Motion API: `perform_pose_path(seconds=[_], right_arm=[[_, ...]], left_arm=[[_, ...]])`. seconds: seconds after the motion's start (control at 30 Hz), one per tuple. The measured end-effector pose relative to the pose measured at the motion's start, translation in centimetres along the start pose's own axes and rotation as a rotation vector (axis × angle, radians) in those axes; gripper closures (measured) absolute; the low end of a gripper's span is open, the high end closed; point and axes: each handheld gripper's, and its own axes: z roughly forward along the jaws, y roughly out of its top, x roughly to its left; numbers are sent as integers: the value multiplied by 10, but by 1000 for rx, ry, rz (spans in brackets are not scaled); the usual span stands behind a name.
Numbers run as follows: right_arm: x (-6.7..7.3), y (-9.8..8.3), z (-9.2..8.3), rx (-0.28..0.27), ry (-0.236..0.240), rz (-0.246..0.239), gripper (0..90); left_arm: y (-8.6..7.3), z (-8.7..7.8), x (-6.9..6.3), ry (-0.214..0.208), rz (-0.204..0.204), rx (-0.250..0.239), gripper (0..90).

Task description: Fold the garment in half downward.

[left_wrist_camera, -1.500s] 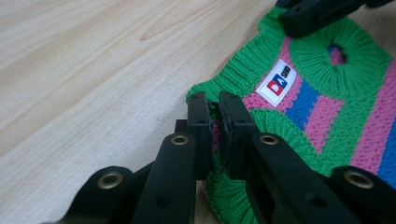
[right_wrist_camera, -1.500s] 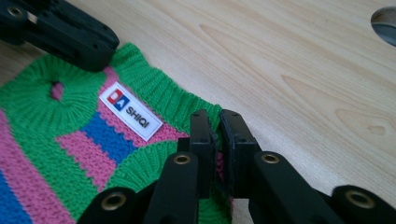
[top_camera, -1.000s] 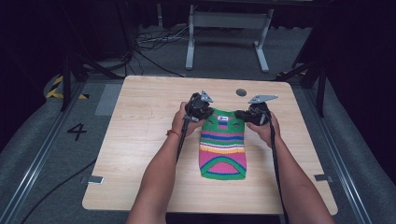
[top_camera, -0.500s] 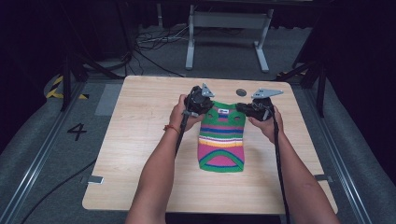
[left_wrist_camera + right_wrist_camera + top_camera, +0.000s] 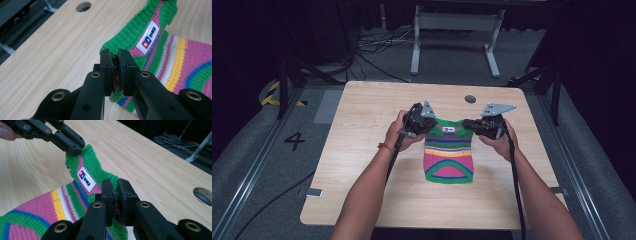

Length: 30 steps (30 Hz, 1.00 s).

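A small knitted striped garment in green, pink, yellow and blue lies on the wooden table, its near part flat, its far edge lifted. My left gripper is shut on the far left corner of its green ribbed edge. My right gripper is shut on the far right corner. A white sewn-in label sits between the two grips, and the same label faces the right gripper view. The left gripper pinches the edge at the upper left of that view.
A round hole is cut in the table near its far edge, also visible as the hole and the hole. A metal stand and cables lie on the floor beyond.
Both grippers have moved away from the person and slightly up, dragging the garment's far edge with them across the table.
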Motion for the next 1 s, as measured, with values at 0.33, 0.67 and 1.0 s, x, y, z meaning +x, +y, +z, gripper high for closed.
perform_pose_path(seconds=[0.33,0.67,1.0], right_arm=[[16,-16,-4,42,71,-41,844],[36,-34,-11,75,140,-76,840],[58,-47,-22,104,198,-116,840]], left_arm=[[-19,-4,-26,-35,35,-7,822],[-39,-7,-53,-65,81,5,822],[-51,-21,-77,-78,138,-4,830]])
